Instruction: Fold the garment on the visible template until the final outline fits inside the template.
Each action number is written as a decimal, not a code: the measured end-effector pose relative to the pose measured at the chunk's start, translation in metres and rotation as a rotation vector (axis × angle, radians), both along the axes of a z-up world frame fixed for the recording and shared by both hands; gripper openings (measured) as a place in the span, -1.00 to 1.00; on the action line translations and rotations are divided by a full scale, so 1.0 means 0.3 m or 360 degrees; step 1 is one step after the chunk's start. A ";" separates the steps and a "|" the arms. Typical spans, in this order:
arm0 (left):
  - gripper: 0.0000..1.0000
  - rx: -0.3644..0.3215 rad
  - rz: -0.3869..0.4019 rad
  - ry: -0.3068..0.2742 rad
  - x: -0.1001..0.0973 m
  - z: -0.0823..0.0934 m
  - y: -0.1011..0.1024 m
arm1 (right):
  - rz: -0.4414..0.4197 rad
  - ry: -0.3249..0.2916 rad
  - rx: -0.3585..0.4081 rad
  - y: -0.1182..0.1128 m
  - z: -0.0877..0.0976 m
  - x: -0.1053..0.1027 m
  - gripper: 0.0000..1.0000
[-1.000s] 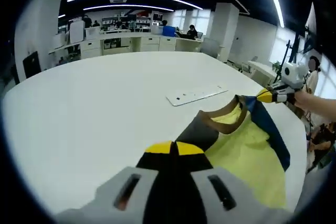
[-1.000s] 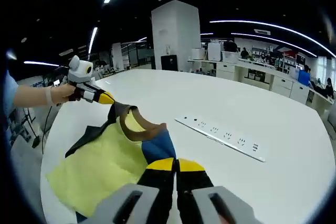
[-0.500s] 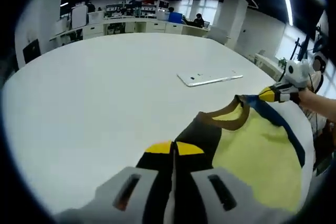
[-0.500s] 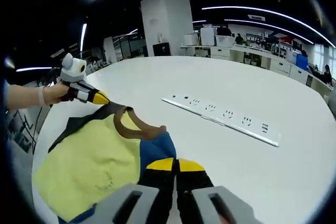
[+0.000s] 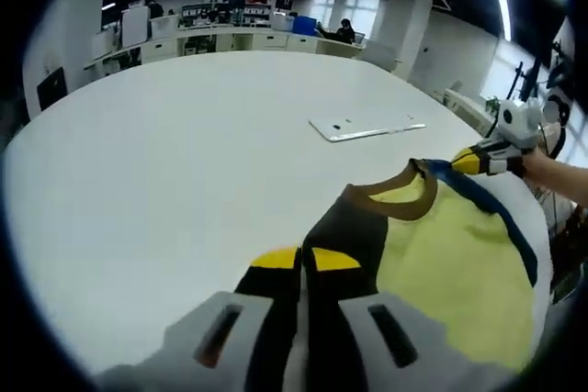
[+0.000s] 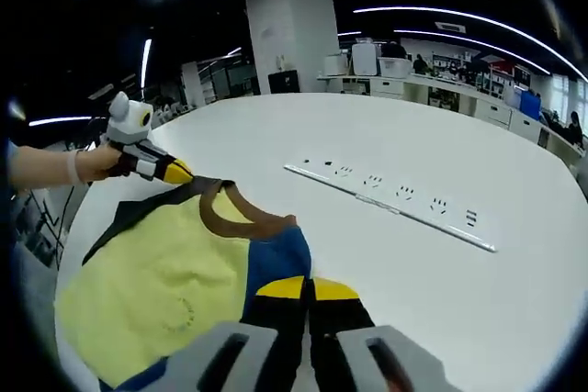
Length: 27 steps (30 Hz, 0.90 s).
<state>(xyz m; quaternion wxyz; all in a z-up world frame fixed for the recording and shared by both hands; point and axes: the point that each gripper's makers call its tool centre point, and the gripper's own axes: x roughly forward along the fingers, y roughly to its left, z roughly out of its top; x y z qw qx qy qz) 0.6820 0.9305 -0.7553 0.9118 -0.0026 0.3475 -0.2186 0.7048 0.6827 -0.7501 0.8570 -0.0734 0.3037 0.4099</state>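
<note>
A yellow shirt [image 5: 441, 263] with a brown collar [image 5: 390, 201], a dark grey shoulder and a blue shoulder is stretched between the two grippers over the white table [image 5: 165, 153]. My left gripper [image 5: 303, 259] is shut on the dark grey shoulder. In the right gripper view, my right gripper [image 6: 308, 288] is shut on the blue shoulder of the shirt [image 6: 165, 282]. The left gripper view also has the right gripper [image 5: 482, 161], held by a hand. The left gripper [image 6: 170, 172] appears in the right gripper view.
A long white power strip [image 6: 395, 204] lies on the table beyond the collar, also in the left gripper view as the power strip [image 5: 367, 128]. Desks, cabinets and people stand at the far side of the room. The table edge runs close to the shirt's hem.
The shirt has come down and spread flatter toward the table, with the collar opening wider. Both grippers keep their hold on the shoulders.
</note>
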 end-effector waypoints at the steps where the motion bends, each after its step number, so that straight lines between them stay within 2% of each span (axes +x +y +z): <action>1: -0.68 0.0027 -0.0003 -0.0015 0.002 0.003 0.005 | 0.0002 -0.0002 0.0004 0.000 0.004 0.000 -1.00; 2: -0.53 0.0059 -0.0001 -0.0019 0.002 0.005 0.012 | 0.0002 0.0005 0.0006 0.000 0.007 -0.002 -0.97; 4: -0.37 0.0063 -0.0023 -0.0054 0.005 0.022 0.011 | 0.0008 0.0013 0.0021 0.001 0.020 -0.010 -0.83; 7: -0.30 0.0024 -0.0072 -0.0076 -0.005 0.048 -0.002 | 0.0014 0.0022 0.0071 0.007 0.049 -0.028 -0.51; 9: -0.10 0.0026 -0.0100 -0.0096 -0.013 0.059 -0.006 | 0.0021 0.0039 0.0134 0.017 0.071 -0.048 -0.22; 11: 0.19 0.0040 -0.0113 -0.0111 -0.021 0.066 -0.006 | 0.0028 0.0066 0.0169 0.020 0.085 -0.071 0.03; 12: 0.30 0.0044 -0.0121 -0.0126 -0.027 0.072 -0.006 | 0.0030 0.0069 0.0172 0.019 0.090 -0.081 0.10; 13: 0.41 0.0046 -0.0144 -0.0150 -0.038 0.084 -0.011 | 0.0032 0.0069 0.0176 0.019 0.095 -0.089 0.15; 18: 0.73 0.0036 -0.0246 -0.0208 -0.102 0.130 -0.039 | 0.0083 0.0086 0.0165 0.023 0.111 -0.173 0.45; 22: 0.94 -0.0008 -0.0299 -0.0240 -0.154 0.175 -0.064 | 0.0096 0.0096 0.0159 0.018 0.118 -0.236 0.58; 27: 0.98 0.0015 -0.0363 -0.0239 -0.213 0.206 -0.067 | 0.0078 0.0085 0.0144 0.006 0.129 -0.279 0.75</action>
